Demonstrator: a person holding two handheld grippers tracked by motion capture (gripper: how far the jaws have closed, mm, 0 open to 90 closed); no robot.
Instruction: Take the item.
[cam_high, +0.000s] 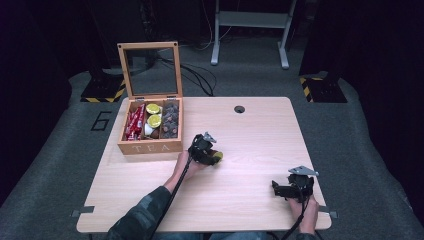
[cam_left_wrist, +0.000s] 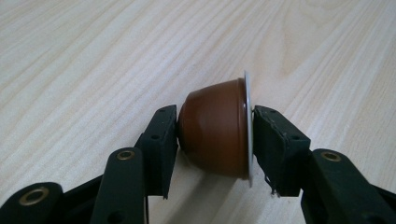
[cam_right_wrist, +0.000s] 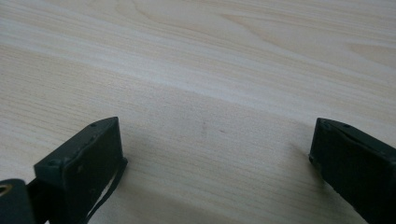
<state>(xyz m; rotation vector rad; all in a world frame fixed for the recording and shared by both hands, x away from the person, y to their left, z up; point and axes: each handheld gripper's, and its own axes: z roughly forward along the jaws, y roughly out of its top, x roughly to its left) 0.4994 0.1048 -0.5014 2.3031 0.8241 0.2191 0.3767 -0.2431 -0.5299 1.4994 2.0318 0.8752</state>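
Observation:
A brown coffee capsule (cam_left_wrist: 212, 135) with a pale foil rim lies on its side on the wooden table (cam_left_wrist: 84, 56). My left gripper (cam_left_wrist: 215, 114) is shut on it, one pad against its base and the other against its lid. From above, that left gripper (cam_high: 212, 154) rests near the table's middle, just right of the tea box, with a yellowish bit of the capsule (cam_high: 218, 156) showing at its tip. My right gripper (cam_high: 276, 189) sits low near the front right edge. Its jaws (cam_right_wrist: 215, 140) stand wide open over bare wood, holding nothing.
A wooden box marked TEA (cam_high: 150, 146) stands at the back left with its glass lid (cam_high: 150, 65) raised. It holds red sachets (cam_high: 134, 122), yellow-topped capsules (cam_high: 153, 115) and dark capsules (cam_high: 171, 120). A cable hole (cam_high: 239, 109) lies near the table's far edge.

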